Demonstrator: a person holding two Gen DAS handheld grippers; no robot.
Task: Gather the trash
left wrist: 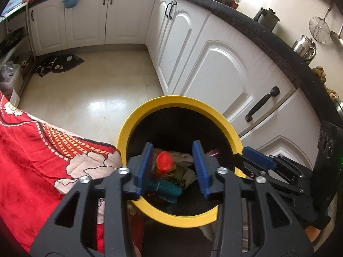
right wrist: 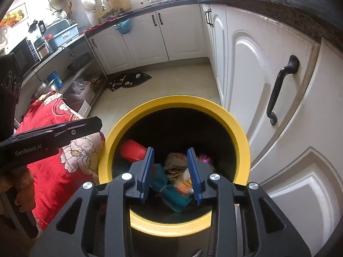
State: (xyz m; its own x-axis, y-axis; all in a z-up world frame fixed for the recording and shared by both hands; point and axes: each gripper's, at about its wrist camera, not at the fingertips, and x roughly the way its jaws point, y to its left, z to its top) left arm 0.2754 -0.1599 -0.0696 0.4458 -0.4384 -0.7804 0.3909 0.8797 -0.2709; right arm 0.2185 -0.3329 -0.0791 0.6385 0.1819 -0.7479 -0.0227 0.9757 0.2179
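Note:
A black bin with a yellow rim stands on the floor right under both grippers. My left gripper is open over its mouth. A bottle with a red cap shows between the jaws close to the left pad, well apart from the right pad; in the right wrist view the bottle lies low against the bin's left wall. My right gripper is open too, with a blurred orange-and-white wrapper loose below its jaws. Teal cloth and crumpled paper lie in the bin.
White cabinet doors with a black handle rise just right of the bin. A red flowered cloth covers something at its left. A dark mat lies on the pale tiled floor further off. The black counter carries pots.

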